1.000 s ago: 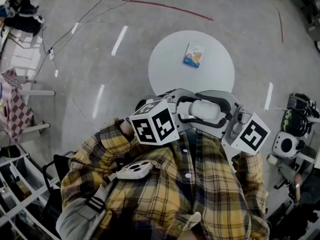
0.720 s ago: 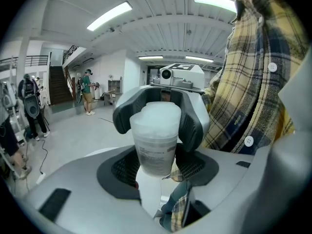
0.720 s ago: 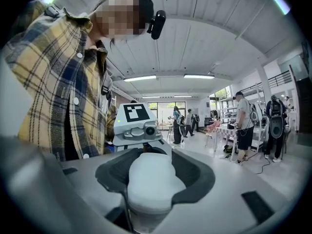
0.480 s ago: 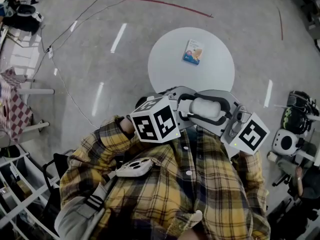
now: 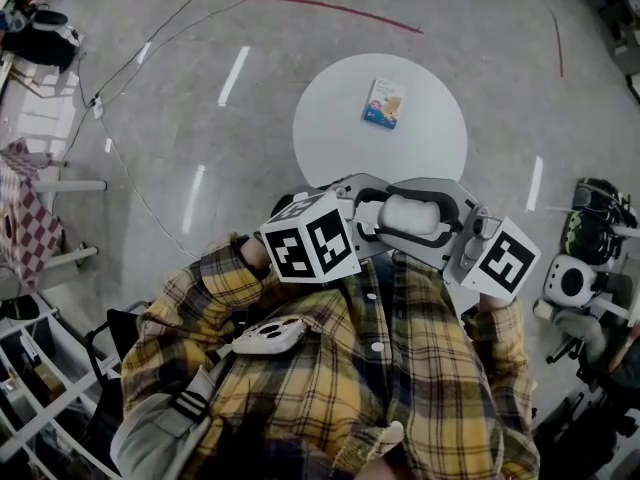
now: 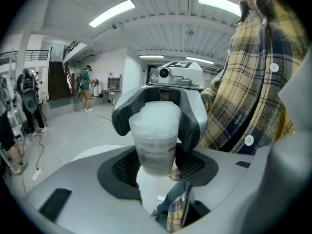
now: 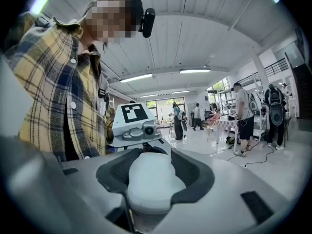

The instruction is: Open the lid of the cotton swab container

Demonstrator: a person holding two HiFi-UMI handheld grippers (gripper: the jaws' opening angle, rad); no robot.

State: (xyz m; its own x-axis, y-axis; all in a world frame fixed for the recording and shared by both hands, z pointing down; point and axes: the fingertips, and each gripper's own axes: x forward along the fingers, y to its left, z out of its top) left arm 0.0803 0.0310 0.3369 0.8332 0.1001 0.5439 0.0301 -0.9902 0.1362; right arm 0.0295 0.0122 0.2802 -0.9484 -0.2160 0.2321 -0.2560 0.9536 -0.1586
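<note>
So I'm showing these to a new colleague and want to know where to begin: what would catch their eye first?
First the translucent cotton swab container, held up before the person's yellow plaid shirt: the left gripper clamps its body, and the right gripper, jaws just closed, grips its white lid. Beyond it stands a round white table with one small packet lying on it.

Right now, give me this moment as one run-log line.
left gripper: shut on swab container | right gripper: jaws just closed onto lid | lid: not off
</note>
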